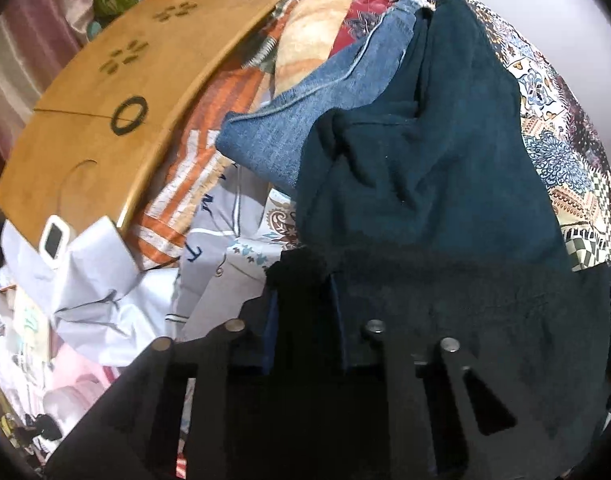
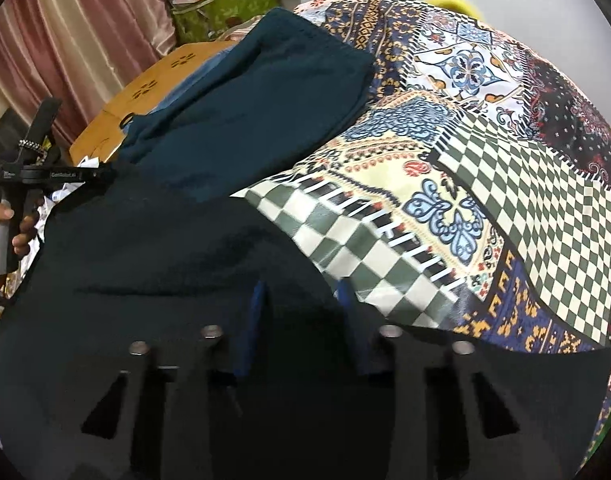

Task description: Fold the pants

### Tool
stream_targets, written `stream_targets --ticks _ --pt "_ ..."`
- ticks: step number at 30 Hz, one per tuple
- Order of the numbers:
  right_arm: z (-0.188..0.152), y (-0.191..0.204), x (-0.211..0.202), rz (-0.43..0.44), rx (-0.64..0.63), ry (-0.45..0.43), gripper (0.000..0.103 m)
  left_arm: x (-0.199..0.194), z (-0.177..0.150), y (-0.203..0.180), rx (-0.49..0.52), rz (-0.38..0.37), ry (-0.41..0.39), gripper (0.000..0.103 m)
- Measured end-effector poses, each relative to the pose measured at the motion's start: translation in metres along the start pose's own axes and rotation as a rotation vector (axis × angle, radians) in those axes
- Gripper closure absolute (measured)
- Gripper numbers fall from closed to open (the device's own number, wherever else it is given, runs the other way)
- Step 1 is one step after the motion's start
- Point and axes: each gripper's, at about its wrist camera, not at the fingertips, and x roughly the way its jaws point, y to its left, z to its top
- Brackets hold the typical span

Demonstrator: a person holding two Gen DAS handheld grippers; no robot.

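Observation:
Dark teal pants lie spread on a patchwork bedsheet, partly over blue jeans. In the left wrist view my left gripper is at the pants' near left corner, with a bunch of the dark cloth pinched between its blue pads. In the right wrist view the pants run from the far end to the near edge, where my right gripper is shut on the cloth beside the sheet. The left gripper shows at the pants' left edge, held by a hand.
A wooden lap table lies left of the clothes, with a small white device on its near edge. Crumpled white and printed cloths fill the near left. Pink curtains and a green box stand behind.

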Motion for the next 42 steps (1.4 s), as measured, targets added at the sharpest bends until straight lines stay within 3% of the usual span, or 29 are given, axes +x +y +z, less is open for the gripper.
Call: stream_targets --ticks 1,2,9,15,18,24,35,42 --pt "0.001 0.002 0.001 -0.007 -0.012 -0.002 0.087 -0.006 -0.001 -0.002 0.006 0.018 -0.018 0.095" --pt "0.000 0.004 0.000 -0.015 -0.018 -0.010 0.093 -0.010 -0.001 -0.004 0.015 0.037 -0.035 0.096" --pt "0.008 0.006 -0.030 -0.101 -0.030 -0.112 0.098 -0.066 0.006 -0.007 0.060 0.077 -0.179 0.097" --pt "0.028 0.015 -0.078 -0.205 -0.033 -0.247 0.098 -0.134 0.023 -0.010 0.054 0.043 -0.341 0.097" --pt "0.031 0.023 -0.098 -0.213 -0.033 -0.288 0.098 -0.158 0.022 -0.013 0.053 0.027 -0.389 0.097" --pt "0.006 0.047 -0.119 -0.203 -0.081 -0.293 0.098 -0.171 0.001 -0.007 0.065 0.013 -0.376 0.097" --pt "-0.069 0.099 -0.148 -0.143 -0.092 -0.274 0.098 -0.197 -0.087 0.018 0.059 0.000 -0.357 0.098" --pt "-0.110 0.128 -0.142 -0.100 -0.097 -0.238 0.098 -0.188 -0.130 0.049 0.006 -0.012 -0.294 0.099"
